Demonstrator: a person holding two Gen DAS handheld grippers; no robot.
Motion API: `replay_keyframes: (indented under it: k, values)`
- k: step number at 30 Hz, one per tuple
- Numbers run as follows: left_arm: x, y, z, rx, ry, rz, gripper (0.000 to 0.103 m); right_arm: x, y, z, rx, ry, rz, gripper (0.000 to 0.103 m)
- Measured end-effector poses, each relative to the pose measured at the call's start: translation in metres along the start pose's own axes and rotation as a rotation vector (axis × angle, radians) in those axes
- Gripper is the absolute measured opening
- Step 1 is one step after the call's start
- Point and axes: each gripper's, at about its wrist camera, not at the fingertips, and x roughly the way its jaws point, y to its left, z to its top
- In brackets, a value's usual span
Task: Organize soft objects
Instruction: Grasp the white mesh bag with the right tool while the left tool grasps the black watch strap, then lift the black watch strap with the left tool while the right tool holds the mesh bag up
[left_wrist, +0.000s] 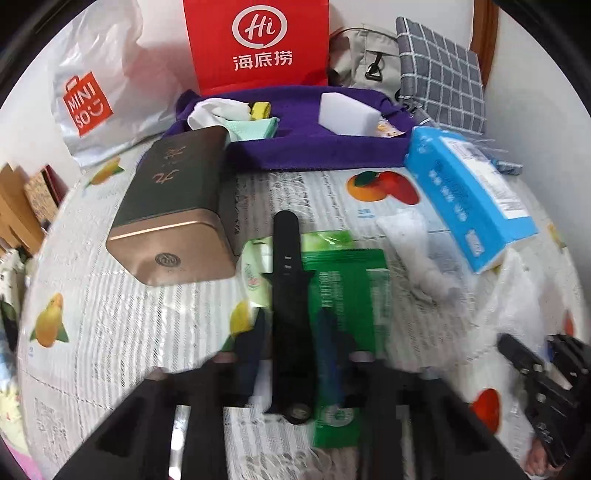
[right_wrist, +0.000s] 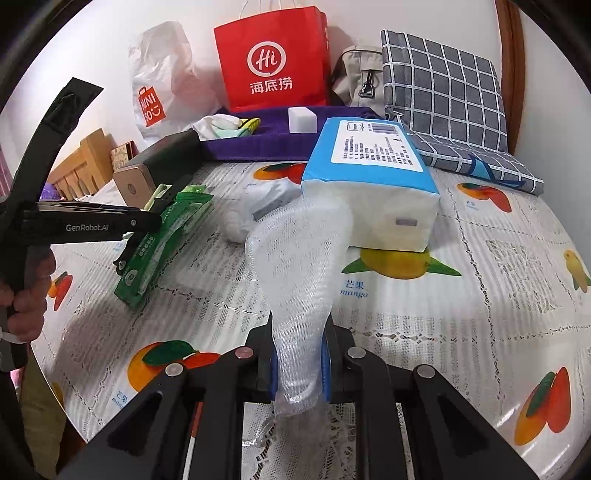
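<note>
A fruit-printed lace tablecloth (right_wrist: 461, 325) covers the table, with a purple tray (left_wrist: 314, 147) at 12 o'clock before a red Haidilao bag (right_wrist: 273, 59) against the white wall. The right gripper (right_wrist: 298, 363) pinches a white mesh foam sleeve (right_wrist: 295, 258). The left gripper (left_wrist: 291, 332) is clamped on a green wipes packet (left_wrist: 347, 291) at centre.

Right gripper (right_wrist: 297, 363) — jaws closed on white foam net (right_wrist: 295, 266), which rises in front of blue tissue pack (right_wrist: 369, 181). Left of the pack: green wipes packet (right_wrist: 162, 240), held by left gripper (right_wrist: 147, 225). Behind the pack — purple tray (right_wrist: 266, 142).
</note>
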Motion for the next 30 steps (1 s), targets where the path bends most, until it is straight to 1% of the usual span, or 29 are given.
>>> replay_keyframes:
  k: [3,7,10,12,14,16,17,18,19,20,21,22,24,25,26,28,30]
  values:
    - [-0.01,0.005,-0.002,-0.017,-0.01,-0.047,0.016,0.0,-0.001,0.0,0.009,-0.002,0.007,0.017]
    - [-0.02,0.011,-0.007,-0.02,-0.012,-0.064,0.015,0.0,-0.001,0.0,0.01,-0.002,0.007,0.017]
    - [-0.018,0.011,-0.009,-0.012,-0.003,-0.071,0.015,0.0,0.0,0.001,0.009,-0.002,0.006,0.017]
    - [-0.014,0.007,-0.01,0.013,0.008,-0.065,0.021,-0.001,0.0,0.0,0.008,0.0,0.005,0.017]
    - [-0.011,0.0,-0.012,0.039,0.002,-0.057,0.039,-0.001,0.0,0.0,0.006,0.0,0.004,0.017]
    - [-0.006,-0.005,-0.012,0.053,0.003,-0.033,0.047,-0.002,0.0,-0.001,0.007,0.001,0.004,0.017]
    - [-0.001,-0.007,-0.012,0.059,0.004,-0.002,0.047,-0.002,0.0,0.0,0.008,0.001,0.004,0.017]
    - [0.002,-0.007,-0.012,0.062,0.002,0.013,0.047,-0.002,-0.001,-0.001,0.008,0.001,0.004,0.017]
    - [0.006,-0.008,-0.012,0.066,0.002,0.012,0.047,-0.002,-0.001,-0.001,0.007,0.001,0.004,0.017]
    - [0.008,-0.009,-0.012,0.066,0.001,-0.001,0.041,-0.002,-0.001,-0.001,0.007,0.001,0.004,0.017]
    - [0.009,-0.009,-0.012,0.064,-0.001,-0.016,0.033,-0.002,-0.001,-0.001,0.008,0.0,0.005,0.017]
    - [0.009,-0.008,-0.011,0.061,-0.003,-0.026,0.03,-0.002,-0.001,-0.001,0.01,0.001,0.007,0.017]
    - [0.005,-0.008,-0.01,0.057,-0.006,-0.026,0.026,-0.002,-0.002,-0.001,0.014,0.0,0.008,0.017]
    - [0.001,-0.008,-0.01,0.057,-0.011,-0.026,0.023,-0.002,-0.002,-0.001,0.017,0.0,0.01,0.017]
    - [-0.003,-0.007,-0.01,0.054,-0.019,-0.039,0.021,-0.002,-0.003,0.0,0.02,0.0,0.013,0.017]
    - [-0.006,-0.003,-0.01,0.042,-0.013,-0.077,0.02,-0.002,-0.004,-0.001,0.027,-0.001,0.017,0.017]
    - [-0.001,0.0,-0.012,0.033,0.001,-0.058,0.017,-0.001,-0.003,0.0,0.027,-0.001,0.018,0.017]
